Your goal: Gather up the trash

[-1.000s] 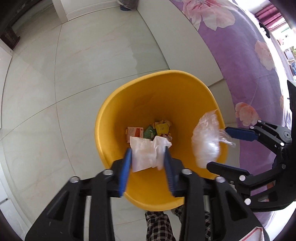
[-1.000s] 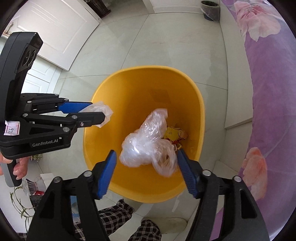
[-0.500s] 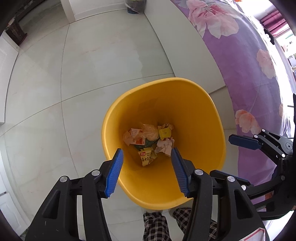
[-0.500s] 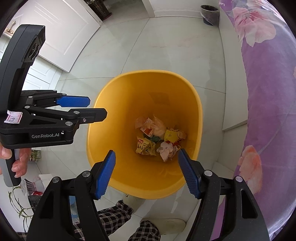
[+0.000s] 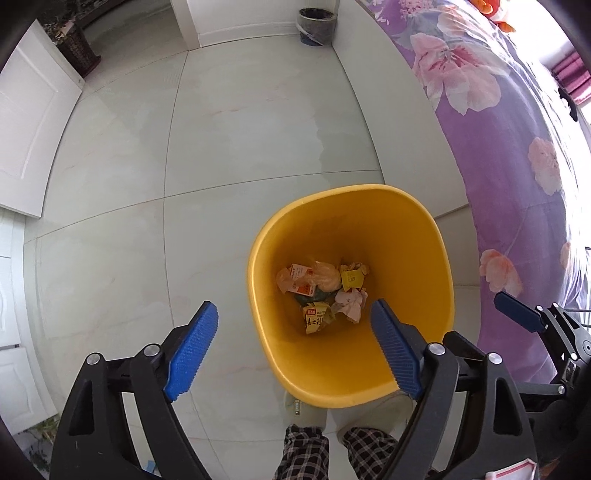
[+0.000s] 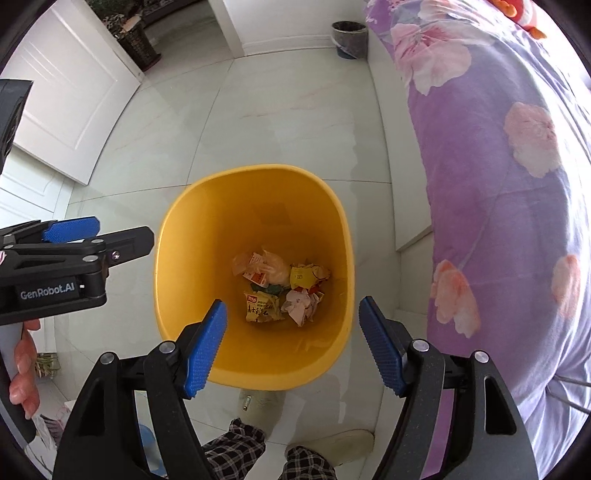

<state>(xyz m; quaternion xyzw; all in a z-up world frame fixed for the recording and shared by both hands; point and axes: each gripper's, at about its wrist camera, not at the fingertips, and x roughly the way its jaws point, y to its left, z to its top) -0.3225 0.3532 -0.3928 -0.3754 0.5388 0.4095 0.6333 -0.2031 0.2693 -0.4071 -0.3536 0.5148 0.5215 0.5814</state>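
Observation:
A yellow bin (image 5: 413,236) stands on the tiled floor; it also shows in the right wrist view (image 6: 207,236). Several crumpled wrappers and paper scraps (image 5: 325,291) lie at its bottom, also seen in the right wrist view (image 6: 284,288). My left gripper (image 5: 291,349) is open and empty, above the bin's near-left rim. My right gripper (image 6: 293,345) is open and empty, above the bin's near rim. The left gripper shows at the left of the right wrist view (image 6: 85,236); the right gripper shows at the right edge of the left wrist view (image 5: 517,314).
A bed with a purple floral cover (image 5: 517,147) (image 6: 498,166) runs along the right. A small dark bin (image 5: 317,26) stands at the far wall. White doors (image 6: 62,96) are at the left. My feet and checked trousers (image 6: 236,450) are below the bin.
One second ago the left gripper held white paper and the right a clear plastic wrap over the bin. Both opened and let go; both grippers have since risen away from the bin.

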